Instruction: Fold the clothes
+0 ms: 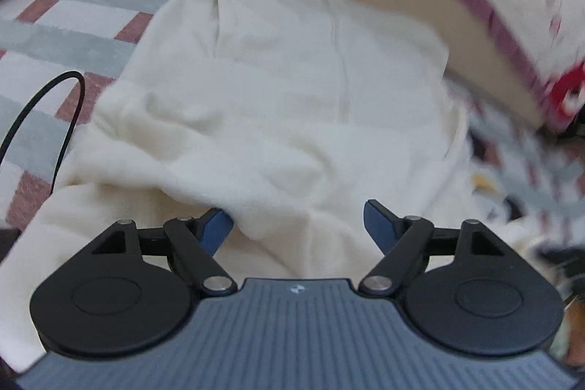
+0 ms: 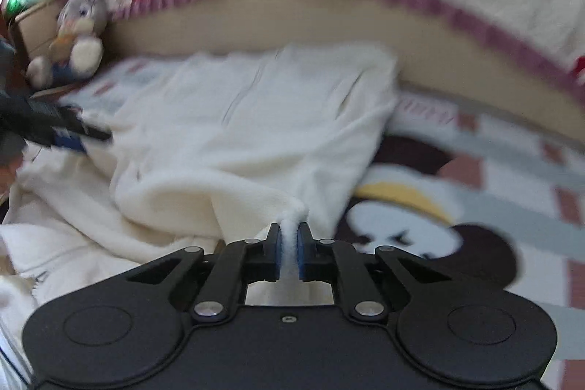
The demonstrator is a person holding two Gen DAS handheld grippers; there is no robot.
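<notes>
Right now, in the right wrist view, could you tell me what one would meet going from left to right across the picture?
Stuffed toy by the left edge → left gripper, dark and blurred → white fleece garment, a fold pinched in the right gripper → cartoon mouse print on the checked blanket.

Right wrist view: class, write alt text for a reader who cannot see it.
The right gripper pinches a fold of a white fleece garment lying on a checked cartoon-print rug. A stuffed toy sits at far left, against a beige mattress edge.

Fluffy cream fleece garment point(image 1: 278, 90) (matt), woven checked rug point(image 1: 55, 35), plush toy point(image 2: 78, 35)
</notes>
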